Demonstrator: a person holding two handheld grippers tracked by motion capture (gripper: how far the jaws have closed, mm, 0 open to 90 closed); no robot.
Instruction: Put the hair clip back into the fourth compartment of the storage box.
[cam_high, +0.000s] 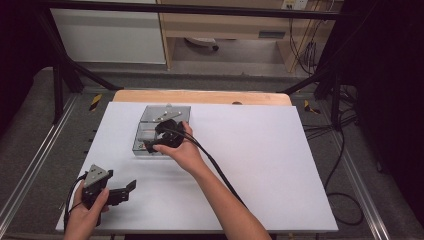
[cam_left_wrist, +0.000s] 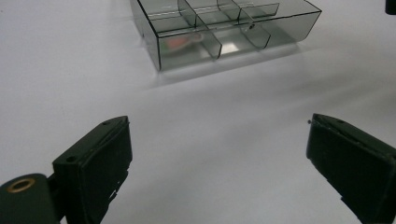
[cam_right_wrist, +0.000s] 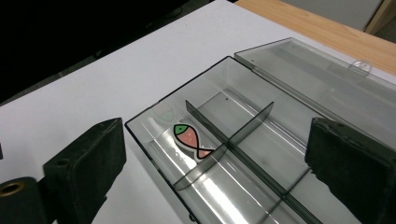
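A clear grey plastic box (cam_high: 161, 131) with its lid (cam_right_wrist: 322, 79) folded back flat sits on the white table (cam_high: 270, 150), toward the far left of the sheet. Thin dividers split it into compartments. In the right gripper view a small fish-shaped piece (cam_right_wrist: 192, 140), pink with a green head and dark outline, lies in the corner compartment nearest the camera; a divider crosses in front of its tail. In the left gripper view the same piece is just a reddish blur behind the box wall.

The right gripper (cam_high: 162, 137) hovers over the box, its jaws spread wide with nothing between them; from above, the hand (cam_high: 186, 152) and the gripper cover much of the box. The left gripper (cam_high: 120, 192) sits near the front left edge of the table, well apart from the box, jaws also spread and empty; the left hand (cam_high: 87, 215) is cut off by the bottom edge
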